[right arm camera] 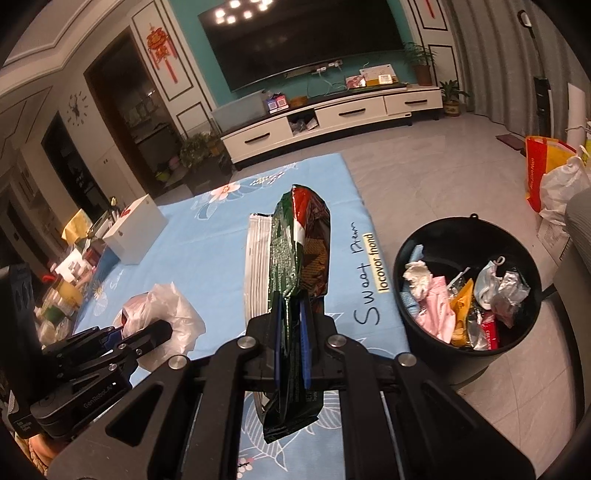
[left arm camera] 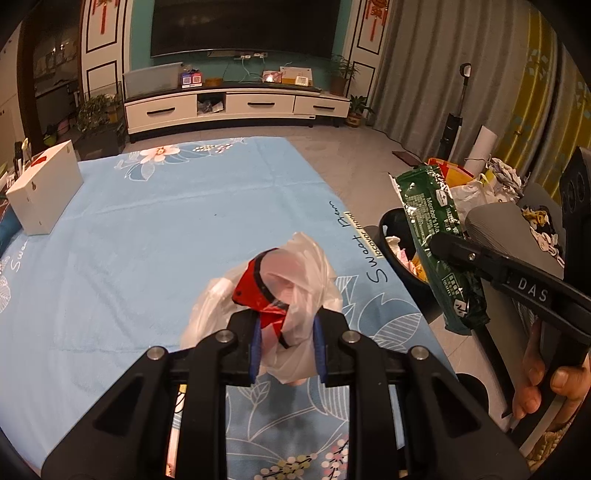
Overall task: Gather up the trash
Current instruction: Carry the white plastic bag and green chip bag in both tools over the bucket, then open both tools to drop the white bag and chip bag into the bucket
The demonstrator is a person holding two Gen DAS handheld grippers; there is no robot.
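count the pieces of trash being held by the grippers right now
2. A crumpled clear plastic bag with something red inside is clamped in the left gripper over the table; a green snack wrapper is clamped in the right gripper beside the black bin.

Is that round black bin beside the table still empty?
No, the round black bin already holds crumpled white paper, something pink and shiny wrappers.

Teal wall (left arm camera: pixel 140 40); dark television (left arm camera: pixel 245 26); white cabinet (left arm camera: pixel 236 107); grey curtains (left arm camera: pixel 424 62)
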